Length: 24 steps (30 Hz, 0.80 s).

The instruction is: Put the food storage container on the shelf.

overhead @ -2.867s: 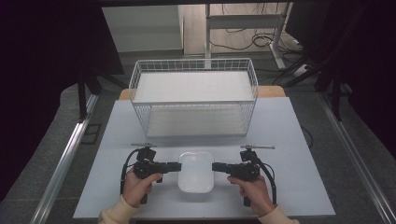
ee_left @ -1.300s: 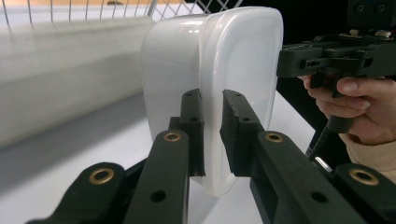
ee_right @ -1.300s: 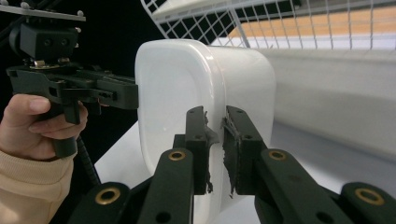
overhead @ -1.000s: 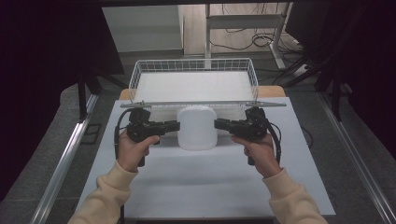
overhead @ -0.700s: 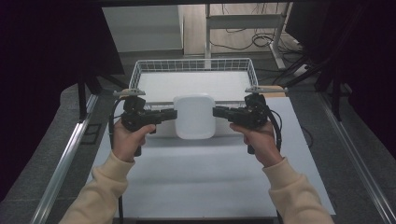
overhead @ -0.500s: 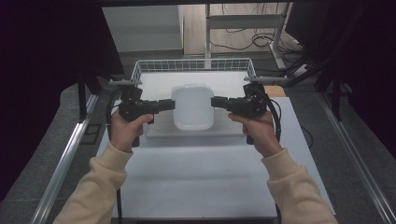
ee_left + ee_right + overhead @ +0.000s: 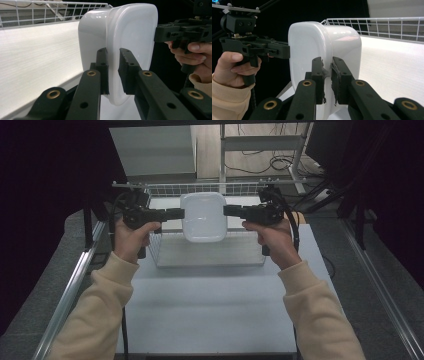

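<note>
Pale grey tabletop (image 7: 210, 315), seen from the high view. 1 white wire basket (image 7: 210, 255) stands directly on its far half, long side facing the person. The near half is bare surface. Metal rails (image 7: 75, 285) flank the tabletop's sides.

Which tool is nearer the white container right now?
Neither: left tool clamps the white container by its left rim, right tool clamps its right rim.

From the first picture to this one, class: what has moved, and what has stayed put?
The white tub has been lifted off the table and carried forward over the wire basket. The left gripper and right gripper still clamp its rim on opposite sides. The basket has stayed put.
</note>
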### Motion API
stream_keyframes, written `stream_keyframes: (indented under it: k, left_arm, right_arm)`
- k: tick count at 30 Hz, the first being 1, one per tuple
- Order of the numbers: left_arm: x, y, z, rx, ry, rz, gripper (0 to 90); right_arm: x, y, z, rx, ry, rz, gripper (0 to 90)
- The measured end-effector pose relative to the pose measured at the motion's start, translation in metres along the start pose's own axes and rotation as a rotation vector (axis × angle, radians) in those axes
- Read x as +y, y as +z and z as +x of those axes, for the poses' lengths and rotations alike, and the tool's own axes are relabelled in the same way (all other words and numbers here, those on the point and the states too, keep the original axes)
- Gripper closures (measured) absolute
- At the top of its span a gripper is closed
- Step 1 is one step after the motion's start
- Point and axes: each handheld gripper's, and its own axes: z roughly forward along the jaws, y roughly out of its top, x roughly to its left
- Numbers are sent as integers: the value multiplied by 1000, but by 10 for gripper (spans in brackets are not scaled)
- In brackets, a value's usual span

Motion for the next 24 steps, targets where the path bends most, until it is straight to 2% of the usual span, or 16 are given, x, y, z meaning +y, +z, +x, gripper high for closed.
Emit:
stream_keyframes:
  k: [11,24]
  left_arm:
    - [20,4,5,-3,11,10,789]
    - [34,15,25,-10,-44,42,789]
  right_arm:
    - [17,1,-7,-1,10,-3,801]
    - [33,15,-23,-5,65,27,800]
